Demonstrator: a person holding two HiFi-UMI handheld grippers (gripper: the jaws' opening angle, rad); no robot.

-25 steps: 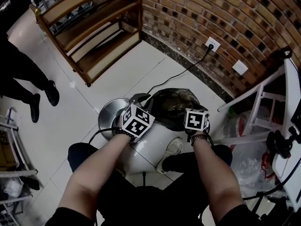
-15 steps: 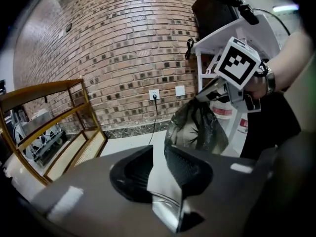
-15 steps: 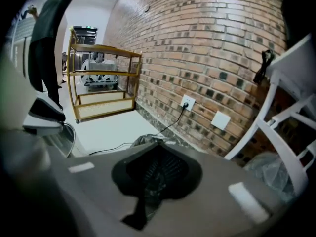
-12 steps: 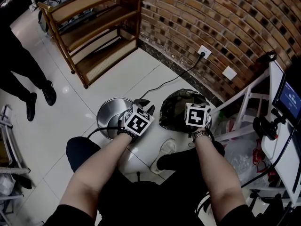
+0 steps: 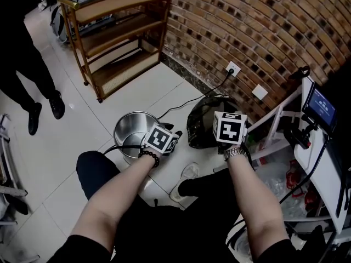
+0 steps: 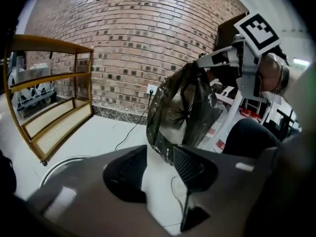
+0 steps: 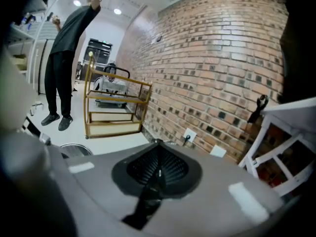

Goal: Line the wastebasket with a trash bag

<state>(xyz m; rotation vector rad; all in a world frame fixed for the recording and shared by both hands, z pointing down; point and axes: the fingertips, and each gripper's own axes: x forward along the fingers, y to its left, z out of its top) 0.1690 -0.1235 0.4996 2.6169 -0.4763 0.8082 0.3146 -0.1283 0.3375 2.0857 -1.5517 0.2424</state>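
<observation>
A dark, glossy trash bag hangs from my right gripper, which is shut on its top edge, raised at the upper right in the left gripper view. In the right gripper view my right gripper has its jaws together. My left gripper sits lower; its jaws are opening, and the bag's bottom edge dangles at the gap without being pinched. The round metal wastebasket stands on the floor left of the bag, just beyond my left gripper.
A wooden shelf unit stands against the brick wall. A cable runs from a wall socket along the floor. A white frame and a small screen are at the right. A person stands at the left.
My right gripper has risen, lifting the bag off the floor. My left gripper let go of the bag, opened its jaws and shifted toward the wastebasket.
</observation>
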